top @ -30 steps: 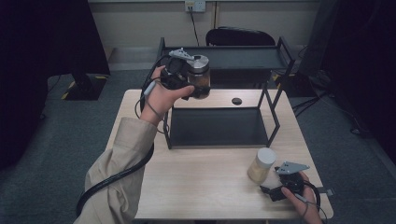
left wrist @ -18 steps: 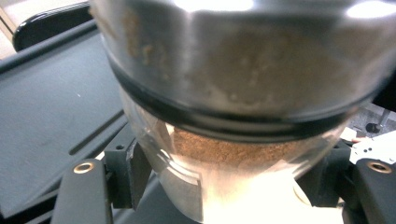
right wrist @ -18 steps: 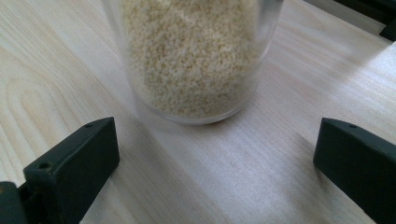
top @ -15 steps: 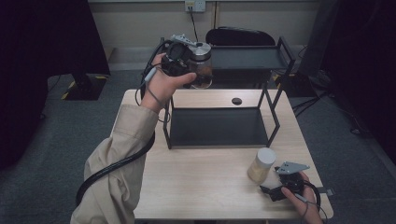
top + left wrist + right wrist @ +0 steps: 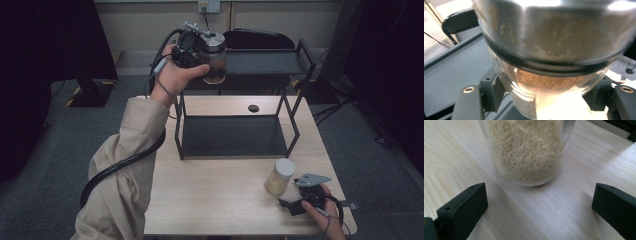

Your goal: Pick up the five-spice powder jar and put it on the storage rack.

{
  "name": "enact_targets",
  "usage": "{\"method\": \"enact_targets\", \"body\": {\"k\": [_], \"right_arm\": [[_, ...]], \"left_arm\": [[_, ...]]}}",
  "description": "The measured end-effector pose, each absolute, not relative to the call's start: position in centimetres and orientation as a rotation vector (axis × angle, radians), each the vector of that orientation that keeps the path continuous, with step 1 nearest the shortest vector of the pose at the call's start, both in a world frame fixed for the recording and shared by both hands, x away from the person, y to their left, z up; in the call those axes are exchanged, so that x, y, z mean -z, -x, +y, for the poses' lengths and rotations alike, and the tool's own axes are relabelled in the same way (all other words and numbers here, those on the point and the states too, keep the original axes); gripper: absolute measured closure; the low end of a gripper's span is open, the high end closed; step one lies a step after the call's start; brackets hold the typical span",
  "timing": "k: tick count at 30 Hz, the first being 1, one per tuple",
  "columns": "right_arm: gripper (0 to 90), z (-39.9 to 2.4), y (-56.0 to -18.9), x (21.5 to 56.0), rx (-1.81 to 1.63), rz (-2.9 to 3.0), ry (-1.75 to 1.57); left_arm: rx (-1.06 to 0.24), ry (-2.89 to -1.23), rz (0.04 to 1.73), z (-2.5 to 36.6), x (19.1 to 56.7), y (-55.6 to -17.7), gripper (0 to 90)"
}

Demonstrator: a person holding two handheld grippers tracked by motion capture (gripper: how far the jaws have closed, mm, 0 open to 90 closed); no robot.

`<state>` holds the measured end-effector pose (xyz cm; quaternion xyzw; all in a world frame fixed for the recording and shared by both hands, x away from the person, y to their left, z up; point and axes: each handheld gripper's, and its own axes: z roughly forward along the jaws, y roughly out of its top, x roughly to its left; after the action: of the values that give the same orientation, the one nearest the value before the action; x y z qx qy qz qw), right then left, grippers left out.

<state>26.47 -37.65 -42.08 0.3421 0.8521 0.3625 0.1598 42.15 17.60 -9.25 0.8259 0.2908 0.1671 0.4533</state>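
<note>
Left hand (image 5: 177, 75) high, clamped jar (image 5: 216, 62)

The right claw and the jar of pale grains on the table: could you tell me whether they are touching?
Apart. In the right gripper view, bare table shows between the open right claw and the jar of pale grains.

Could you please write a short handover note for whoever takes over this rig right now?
Left hand-held gripper: shut on the jar of brown powder, held in the air at the rack's top shelf.
Right hand-held gripper: open, low on the table, jaws apart in front of the jar of pale grains, not touching it.
Done: brown jar picked up.
Left: probably set it on the top shelf, then grasp and shelve the pale jar.
</note>
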Motion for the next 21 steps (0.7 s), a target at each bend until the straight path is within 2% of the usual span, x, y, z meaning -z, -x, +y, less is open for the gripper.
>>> {"method": "enact_targets", "body": {"k": [21], "right_arm": [[0.0, -37.7, -26.5, 42.1, -1.036, 2.435, -0.978]], "left_arm": [[-0.435, -2.025, 0.783, 16.8, 8.8, -45.4, 30.0]]}}
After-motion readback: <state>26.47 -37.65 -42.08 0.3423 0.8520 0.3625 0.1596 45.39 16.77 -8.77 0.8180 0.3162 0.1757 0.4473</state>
